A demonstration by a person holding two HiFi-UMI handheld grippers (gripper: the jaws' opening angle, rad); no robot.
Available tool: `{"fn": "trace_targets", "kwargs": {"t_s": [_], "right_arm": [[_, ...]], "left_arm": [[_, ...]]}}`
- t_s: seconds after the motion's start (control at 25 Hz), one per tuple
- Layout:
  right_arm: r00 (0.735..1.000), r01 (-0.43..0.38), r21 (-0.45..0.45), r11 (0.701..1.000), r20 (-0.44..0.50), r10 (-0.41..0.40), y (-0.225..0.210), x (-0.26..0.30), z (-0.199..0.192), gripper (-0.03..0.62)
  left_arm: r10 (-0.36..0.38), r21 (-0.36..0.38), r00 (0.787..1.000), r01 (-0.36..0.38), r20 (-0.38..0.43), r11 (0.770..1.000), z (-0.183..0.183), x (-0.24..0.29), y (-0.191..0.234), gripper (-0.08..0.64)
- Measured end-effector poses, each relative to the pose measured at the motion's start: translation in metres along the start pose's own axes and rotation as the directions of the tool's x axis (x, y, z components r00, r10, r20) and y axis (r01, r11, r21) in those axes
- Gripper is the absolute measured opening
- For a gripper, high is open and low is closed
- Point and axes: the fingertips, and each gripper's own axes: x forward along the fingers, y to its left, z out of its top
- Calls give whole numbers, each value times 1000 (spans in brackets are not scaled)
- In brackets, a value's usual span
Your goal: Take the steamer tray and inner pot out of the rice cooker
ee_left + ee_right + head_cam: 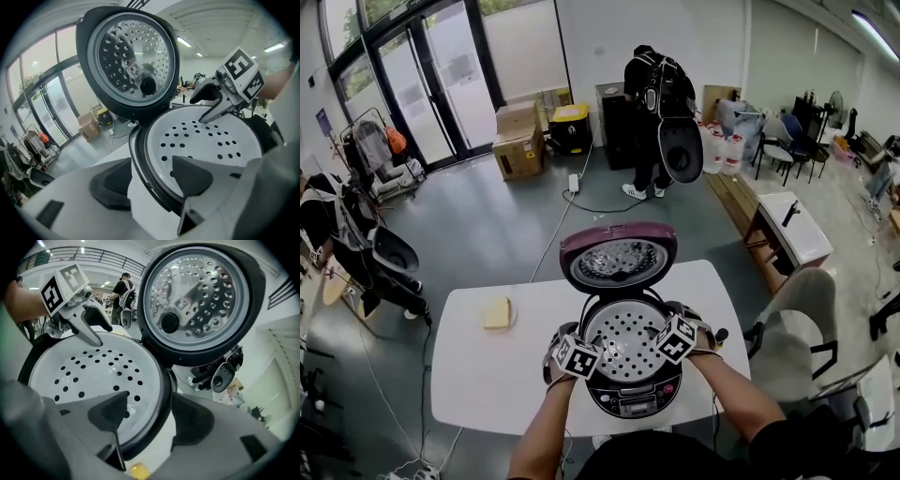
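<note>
Plainly, one rice cooker stands close to the near edge of one white table, its lid tipped up on the far side. One steamer tray with round holes fills the cooker's mouth; the inner pot beneath is hidden. Two grippers flank it. The left gripper has its jaws spread astride the left rim, one inside and one outside, pinching nothing. The right gripper straddles the right rim the same way, with table showing beside its outer jaw. One yellow block lies well left, with wide tabletop around it.
</note>
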Motion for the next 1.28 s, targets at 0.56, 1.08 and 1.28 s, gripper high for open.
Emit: {"fn": "trace_targets", "kwargs": {"t_s": [0.56,1.08,1.28], "right_arm": [[996,83,-11,996,37,-83,-2,-1,2,117],[976,161,1,987,151,-159,-16,-24,25,81],[960,195,-3,981,204,-190,-30,-52,38,78]], "left_arm": [[64,49,997,-67,46,997,4,-5,-2,130],[131,40,987,-135,98,990,20,-24,4,44],[160,30,978,-165,133,986,38,-43,3,41]]}}
